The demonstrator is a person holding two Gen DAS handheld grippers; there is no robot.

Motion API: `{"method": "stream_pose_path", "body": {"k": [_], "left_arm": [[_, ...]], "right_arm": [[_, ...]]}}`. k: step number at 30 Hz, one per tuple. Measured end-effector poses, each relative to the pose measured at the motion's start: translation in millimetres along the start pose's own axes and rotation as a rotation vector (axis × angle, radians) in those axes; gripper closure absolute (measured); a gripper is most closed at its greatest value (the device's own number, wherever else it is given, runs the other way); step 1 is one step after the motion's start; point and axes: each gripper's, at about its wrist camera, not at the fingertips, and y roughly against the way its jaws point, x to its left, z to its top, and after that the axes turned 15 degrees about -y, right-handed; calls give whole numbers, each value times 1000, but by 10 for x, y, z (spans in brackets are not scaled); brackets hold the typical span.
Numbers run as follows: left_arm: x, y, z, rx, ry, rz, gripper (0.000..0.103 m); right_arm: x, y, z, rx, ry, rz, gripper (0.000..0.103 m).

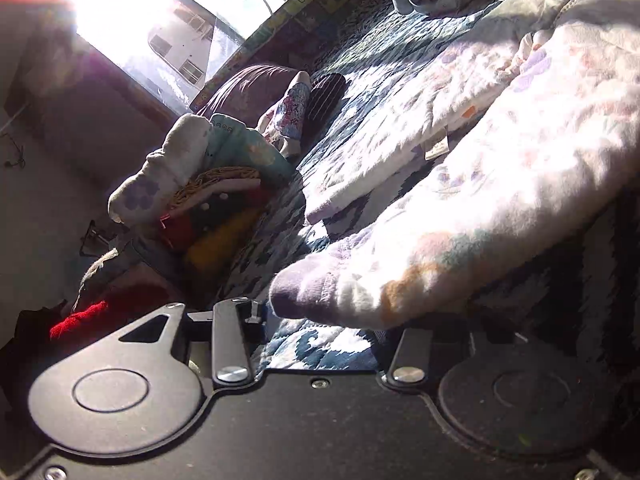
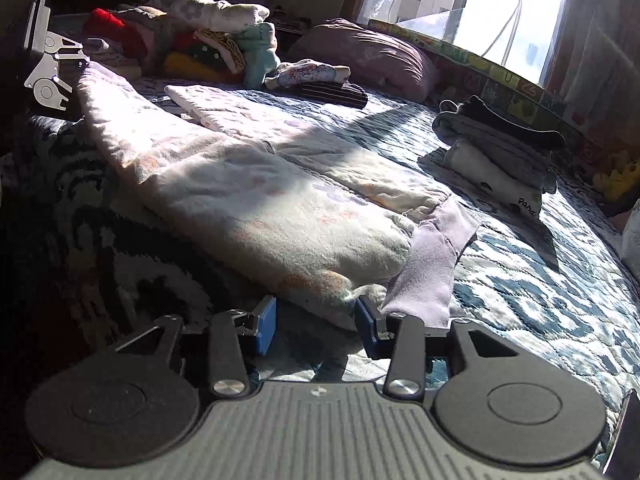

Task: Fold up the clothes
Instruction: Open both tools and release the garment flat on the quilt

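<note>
White floral pyjama trousers (image 2: 248, 200) lie on the blue-and-white quilt (image 2: 540, 288), with their lavender waistband (image 2: 432, 268) nearest my right gripper (image 2: 316, 324). That gripper is open, its blue pads (image 2: 266, 324) on either side of the waist edge. One leg runs far left to my left gripper (image 2: 52, 68). In the left wrist view the lavender cuff (image 1: 308, 296) of that leg rests between the spread fingers of my left gripper (image 1: 324, 322), which is open. Cloth hides its right finger. The second leg (image 1: 384, 140) lies flat beyond.
A heap of loose clothes (image 2: 208, 40) sits at the far end of the bed beside a purple pillow (image 2: 368, 56). A folded grey-and-white stack (image 2: 500, 152) stands at the right near the window. A dark striped garment (image 2: 336, 92) lies mid-bed.
</note>
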Motion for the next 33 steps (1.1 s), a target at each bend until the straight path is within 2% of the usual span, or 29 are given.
{"method": "stream_pose_path", "body": {"k": [1, 5, 8, 10, 12, 14, 16, 17, 18, 20, 21, 24, 26, 28, 30, 31, 33], "left_arm": [[113, 24, -37, 19, 48, 6, 48], [494, 145, -143, 110, 234, 46, 43], [780, 250, -243, 142, 476, 52, 42], [899, 336, -315, 70, 721, -54, 40], [879, 292, -342, -24, 922, -222, 39], [741, 207, -245, -85, 983, -339, 39], [491, 111, -26, -99, 933, -421, 39], [369, 43, 45, -59, 890, -449, 39], [229, -63, 85, 23, 836, -469, 37], [-1, -120, 140, 75, 688, -444, 35], [-8, -92, 181, 85, 649, -441, 35], [105, -38, 185, 88, 695, -443, 26], [155, 45, 151, 31, 731, -430, 26], [184, 108, 166, -24, 738, -385, 24], [165, 103, 182, -35, 766, -359, 11], [125, 18, 167, -17, 785, -396, 3], [-44, -134, 130, 88, 754, -490, 1]], "right_arm": [[-1, 42, -11, -2, -1, 14, 59], [-78, 195, 15, -41, -75, 77, 59], [-116, 221, 97, -89, -170, 111, 59], [-142, 238, 152, -122, -234, 134, 59], [-181, 131, 256, -146, -276, 147, 59], [-138, 51, 313, -175, -313, 142, 59], [-101, -58, 357, -178, -346, 129, 59], [-87, -137, 369, -156, -358, 118, 58], [-73, -216, 381, -134, -371, 106, 55], [-13, -474, 295, 27, -323, 32, 56], [32, -503, 249, 31, -289, 12, 56], [77, -358, 258, -29, -259, 9, 56], [64, -234, 259, -96, -269, 22, 56], [-19, -291, 220, -63, -308, -13, 54], [-112, -372, 172, -14, -352, -55, 53], [-158, -412, 148, 11, -373, -75, 54], [-146, -358, 139, 17, -361, -93, 54]]}}
